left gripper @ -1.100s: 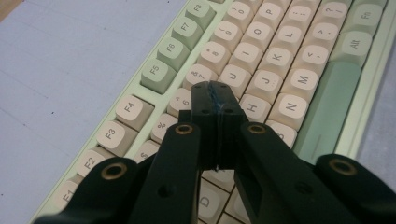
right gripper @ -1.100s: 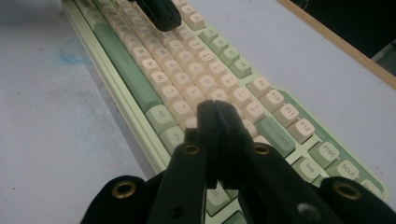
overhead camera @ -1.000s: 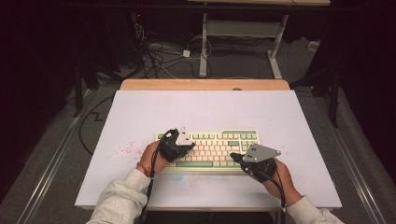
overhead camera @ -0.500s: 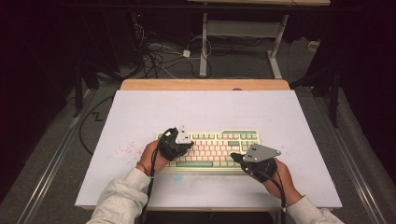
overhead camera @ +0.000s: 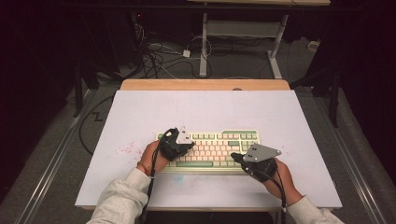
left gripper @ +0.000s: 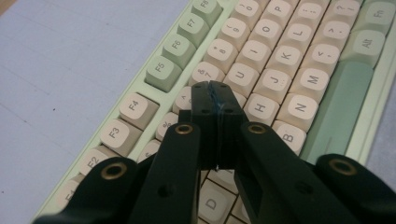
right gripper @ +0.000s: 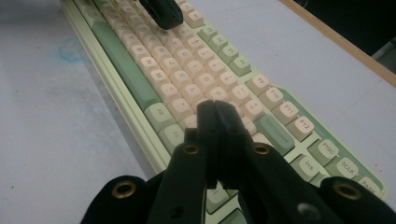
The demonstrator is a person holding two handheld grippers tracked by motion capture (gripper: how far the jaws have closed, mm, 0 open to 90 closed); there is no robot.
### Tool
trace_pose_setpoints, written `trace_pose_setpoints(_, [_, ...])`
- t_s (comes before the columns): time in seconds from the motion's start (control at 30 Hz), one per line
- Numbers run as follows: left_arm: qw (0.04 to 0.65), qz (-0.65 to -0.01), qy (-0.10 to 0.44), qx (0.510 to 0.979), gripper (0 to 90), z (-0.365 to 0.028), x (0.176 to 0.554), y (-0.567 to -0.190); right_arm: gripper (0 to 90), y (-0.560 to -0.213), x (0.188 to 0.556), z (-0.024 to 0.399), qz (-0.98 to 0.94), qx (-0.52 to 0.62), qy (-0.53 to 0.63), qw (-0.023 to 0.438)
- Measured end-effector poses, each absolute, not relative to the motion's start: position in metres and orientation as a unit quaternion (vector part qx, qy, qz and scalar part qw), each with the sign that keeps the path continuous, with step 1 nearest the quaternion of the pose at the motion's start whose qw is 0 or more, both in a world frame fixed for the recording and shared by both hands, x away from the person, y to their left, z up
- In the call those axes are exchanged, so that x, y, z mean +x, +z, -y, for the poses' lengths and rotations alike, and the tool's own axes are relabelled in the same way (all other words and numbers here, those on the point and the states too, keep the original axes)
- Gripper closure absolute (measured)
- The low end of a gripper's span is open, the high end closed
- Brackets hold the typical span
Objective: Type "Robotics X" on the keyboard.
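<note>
A cream and pale green keyboard (overhead camera: 219,144) lies on the white table top (overhead camera: 205,112), near its front half. My left gripper (overhead camera: 180,143) hovers over the keyboard's left part, held in a person's left hand. In the left gripper view its jaws are pressed together, tips (left gripper: 214,93) just above the keys near the number row. My right gripper (overhead camera: 238,158) sits at the keyboard's front right edge. In the right gripper view its jaws are shut too, tips (right gripper: 215,112) over the right-hand letter keys of the keyboard (right gripper: 187,60). Nothing is held by either.
Faint pink specks (overhead camera: 126,149) mark the table left of the keyboard, and a blue smudge (right gripper: 70,49) lies in front of it. A wooden strip (overhead camera: 205,84) edges the table's far side. Beyond it are cables (overhead camera: 159,60) and a desk frame (overhead camera: 243,32) on the floor.
</note>
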State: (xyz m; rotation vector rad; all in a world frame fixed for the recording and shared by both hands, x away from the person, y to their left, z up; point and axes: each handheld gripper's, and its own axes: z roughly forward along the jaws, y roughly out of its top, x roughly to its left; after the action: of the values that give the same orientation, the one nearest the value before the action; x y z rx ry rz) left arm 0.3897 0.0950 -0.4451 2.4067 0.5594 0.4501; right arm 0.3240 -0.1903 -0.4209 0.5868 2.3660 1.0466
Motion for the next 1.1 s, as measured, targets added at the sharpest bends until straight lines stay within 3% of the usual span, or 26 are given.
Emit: trace_pose_setpoints(1.1, [0.366, -0.209, 0.221, 0.880, 87.6, -0.115, 0.368, -0.423, 90.0, -0.414, 0.324, 0.197, -0.857, 0.221, 0.390, 0.252])
